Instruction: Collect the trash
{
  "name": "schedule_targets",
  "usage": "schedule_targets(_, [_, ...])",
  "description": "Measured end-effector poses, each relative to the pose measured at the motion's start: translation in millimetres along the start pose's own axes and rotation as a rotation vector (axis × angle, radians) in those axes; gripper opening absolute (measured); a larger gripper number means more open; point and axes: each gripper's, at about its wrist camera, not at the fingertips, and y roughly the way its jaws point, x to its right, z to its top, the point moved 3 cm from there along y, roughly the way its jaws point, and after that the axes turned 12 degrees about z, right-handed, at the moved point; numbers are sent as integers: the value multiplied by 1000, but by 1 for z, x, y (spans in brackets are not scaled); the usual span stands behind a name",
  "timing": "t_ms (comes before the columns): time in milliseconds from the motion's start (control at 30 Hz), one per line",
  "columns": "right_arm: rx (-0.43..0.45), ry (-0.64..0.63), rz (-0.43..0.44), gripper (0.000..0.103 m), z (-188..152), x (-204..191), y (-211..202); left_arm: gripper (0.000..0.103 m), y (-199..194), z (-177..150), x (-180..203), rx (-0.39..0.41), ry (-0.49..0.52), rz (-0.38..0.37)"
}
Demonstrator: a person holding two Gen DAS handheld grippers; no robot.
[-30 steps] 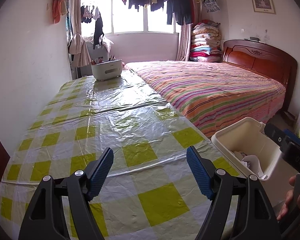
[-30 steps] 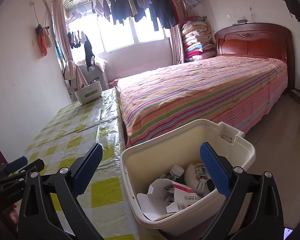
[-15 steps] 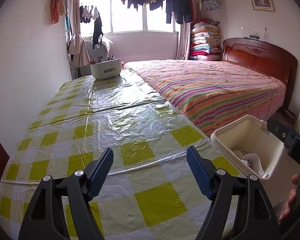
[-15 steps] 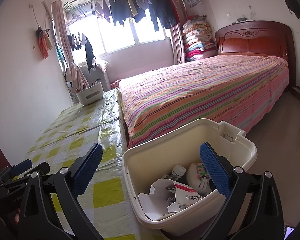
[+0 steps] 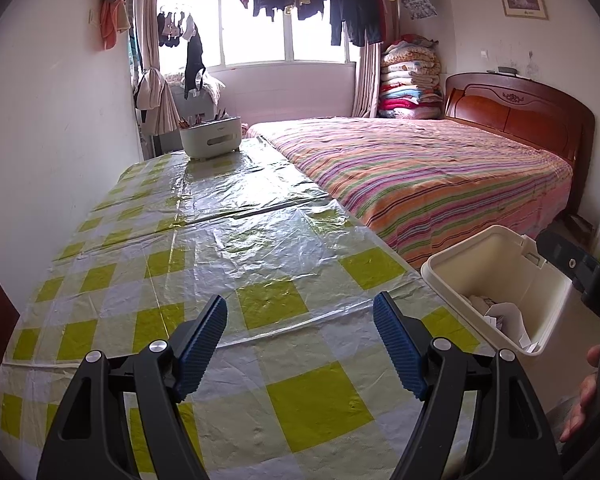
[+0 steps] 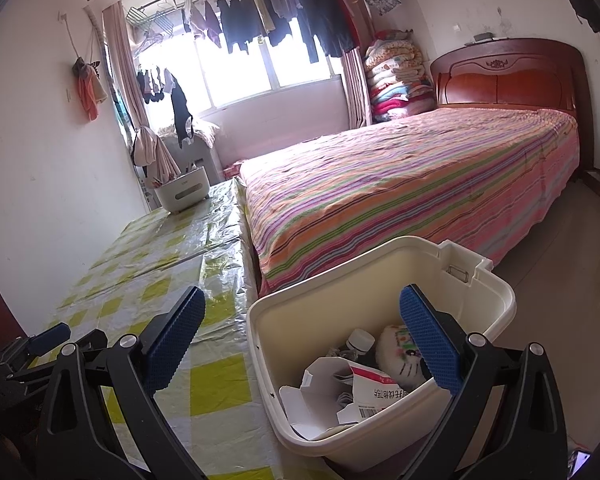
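- Right wrist view, nearest: right gripper (image 6: 300, 340), jaws wide apart and holding nothing, poised above the near rim of the bin.
- Left gripper (image 5: 300, 344): jaws likewise wide and bare, hovering over the counter (image 5: 220, 248), which wears a yellow-checked cloth under clear plastic.
- Trash bin (image 6: 380, 280): cream plastic tub, just beside the counter's right edge, between counter and bed.
- Bin contents: torn white carton (image 6: 320, 396), printed box with barcode (image 6: 376, 394), small white-capped bottle (image 6: 360, 338), round white item with a cartoon face (image 6: 396, 350).
- Mid-distance: the counter surface shows no loose trash in either view.
- Far end of counter: white caddy (image 5: 211, 136) holding pencils or similar; not evidently trash.
- Beyond: striped bed (image 5: 420, 168), stacked quilts (image 5: 410, 76), laundry on a rail at the window.
- Step in hand, as a judgement: collection seems complete or nearly so.
- Next move calls for: a scan for leftover litter; failing that, drawing both grippers clear.
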Motion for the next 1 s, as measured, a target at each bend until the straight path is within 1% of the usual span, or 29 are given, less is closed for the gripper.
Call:
schedule_targets(633, [-2,4,13,96,-1,-1,1,74,3,-2,3,-5,18,8])
schedule_targets(1000, [-1,6,14,96,0,0,1,74,-1,0,7,24,41,22])
